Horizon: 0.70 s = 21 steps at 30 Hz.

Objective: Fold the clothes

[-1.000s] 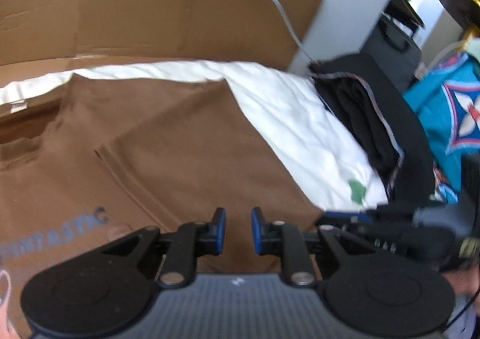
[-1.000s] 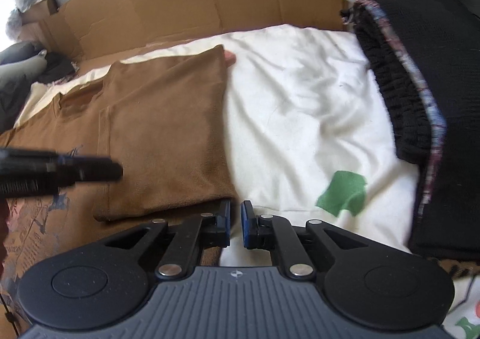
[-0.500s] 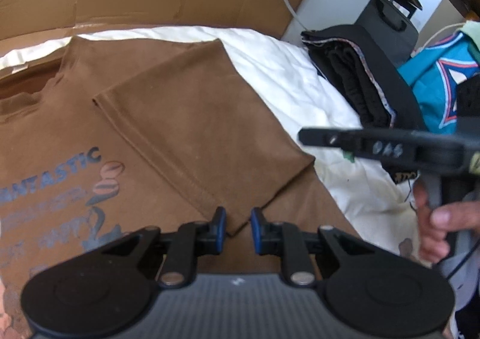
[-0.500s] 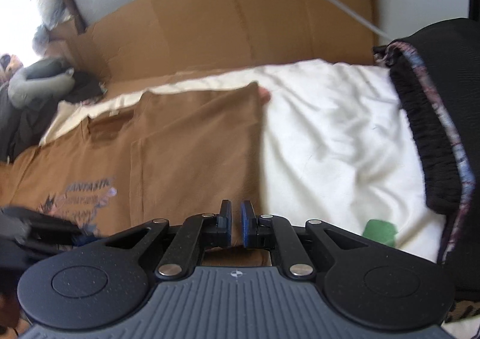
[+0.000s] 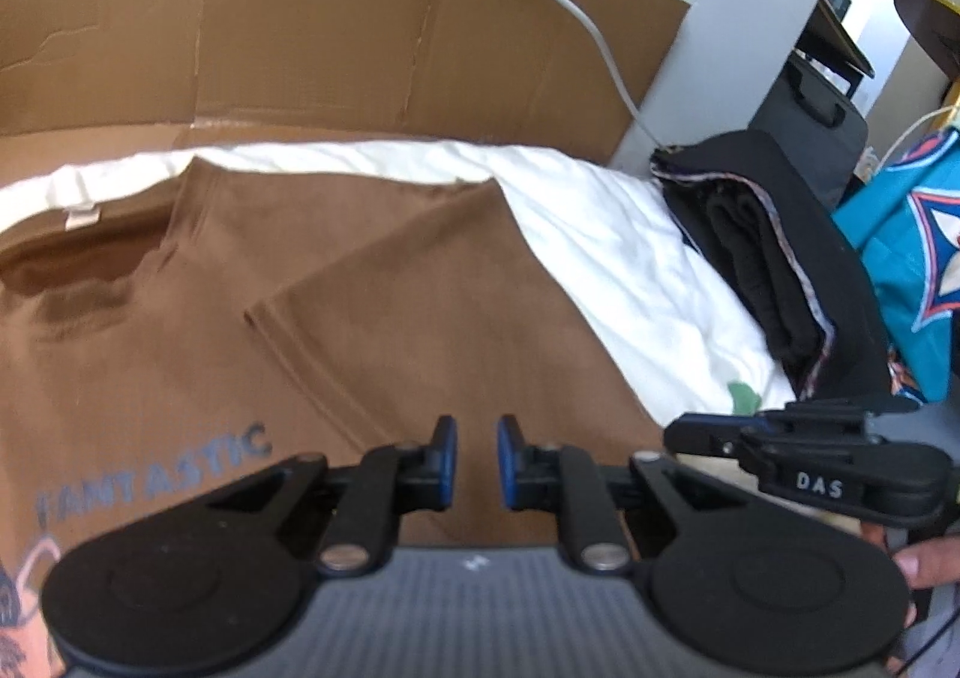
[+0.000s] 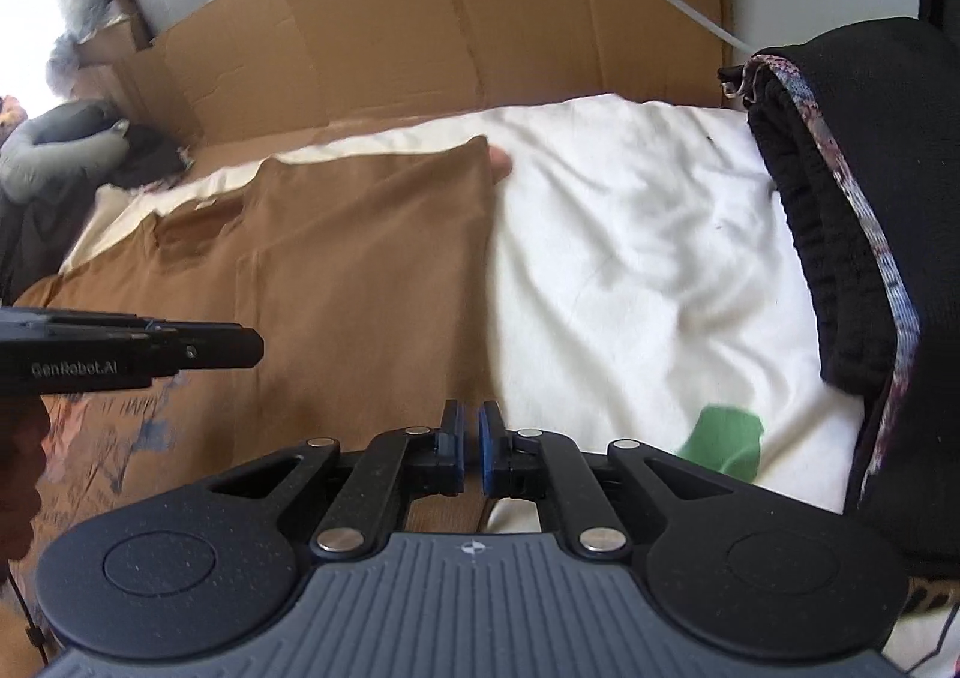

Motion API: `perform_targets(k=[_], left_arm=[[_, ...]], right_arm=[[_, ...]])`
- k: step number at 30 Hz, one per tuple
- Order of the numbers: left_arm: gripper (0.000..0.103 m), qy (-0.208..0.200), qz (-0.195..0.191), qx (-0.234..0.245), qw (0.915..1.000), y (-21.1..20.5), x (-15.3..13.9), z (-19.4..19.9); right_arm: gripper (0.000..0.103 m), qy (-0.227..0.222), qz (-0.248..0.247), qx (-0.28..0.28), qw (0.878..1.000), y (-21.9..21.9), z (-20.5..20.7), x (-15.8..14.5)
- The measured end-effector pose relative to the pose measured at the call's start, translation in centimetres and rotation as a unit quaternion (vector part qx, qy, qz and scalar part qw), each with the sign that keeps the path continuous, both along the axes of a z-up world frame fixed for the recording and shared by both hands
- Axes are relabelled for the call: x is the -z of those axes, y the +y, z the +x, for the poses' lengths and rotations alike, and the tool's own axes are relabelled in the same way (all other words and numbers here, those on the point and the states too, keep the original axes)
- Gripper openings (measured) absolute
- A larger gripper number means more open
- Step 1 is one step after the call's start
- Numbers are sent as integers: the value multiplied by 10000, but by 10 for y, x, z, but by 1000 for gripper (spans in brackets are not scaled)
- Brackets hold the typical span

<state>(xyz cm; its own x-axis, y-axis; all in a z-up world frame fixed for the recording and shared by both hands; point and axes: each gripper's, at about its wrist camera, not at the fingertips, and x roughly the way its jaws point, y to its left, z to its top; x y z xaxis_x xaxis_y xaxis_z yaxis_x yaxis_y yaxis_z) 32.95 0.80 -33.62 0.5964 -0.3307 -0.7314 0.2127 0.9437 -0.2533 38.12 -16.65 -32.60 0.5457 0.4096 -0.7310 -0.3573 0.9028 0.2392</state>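
A white sheet (image 6: 630,258) covers the centre of the frame. Flattened cardboard (image 5: 300,18) stands along the top, crossed by a grey cable (image 5: 576,6). Folded black garments (image 6: 870,198) lie at right. A green patch (image 6: 723,438) marks the sheet's lower right.

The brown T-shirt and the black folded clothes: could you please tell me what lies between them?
Only bare white bedding, plus a small green patch near the black folded clothes; the right wrist view shows it beside the brown T-shirt.
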Motion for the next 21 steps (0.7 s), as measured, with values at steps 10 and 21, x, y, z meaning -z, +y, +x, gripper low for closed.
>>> perform_targets(k=[10,21], left_arm=[[14,-181,346,-218,9990,-2,8,23],[6,254,96,-951,9951,30,22,25]], right_arm=[[5,-138,20,-109,9998,21,17,3],[10,208,-9,-24,9998,8,12,15]])
